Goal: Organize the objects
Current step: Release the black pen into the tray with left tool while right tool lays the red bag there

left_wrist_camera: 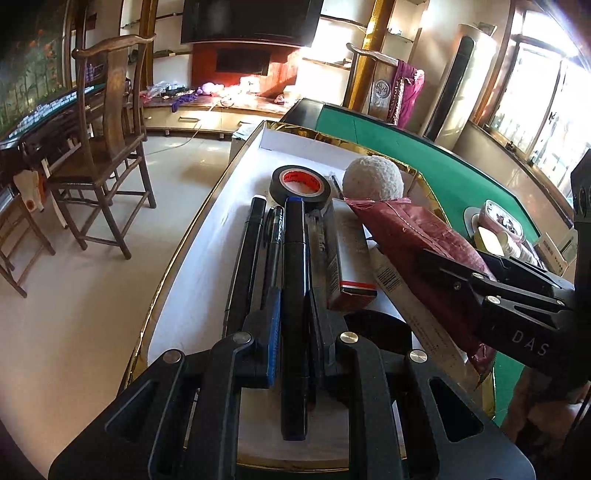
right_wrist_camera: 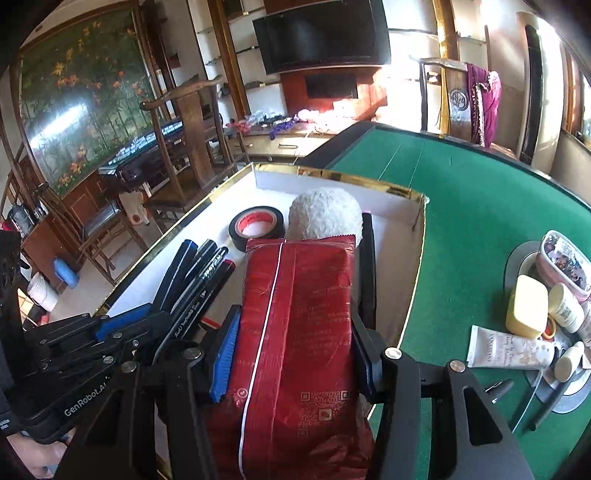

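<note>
Right wrist view: right hand-held gripper (right_wrist_camera: 295, 325) clamped a soft, crinkly red packet (right_wrist_camera: 295, 332) mid-body; left hand-held gripper (left_wrist_camera: 293, 288) pinched a stiff marker (left_wrist_camera: 294, 295).

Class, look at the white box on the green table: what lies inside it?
In the box: tape roll, white ball, pens, small carton. The red packet hides whatever lies beneath it.

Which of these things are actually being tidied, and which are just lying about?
Being tidied:
- black marker pen in left tongs
- red foil packet in right tongs
- white gold-rimmed box
- black tape roll
- white fuzzy ball

Lying about:
- wooden chair
- black television
</note>
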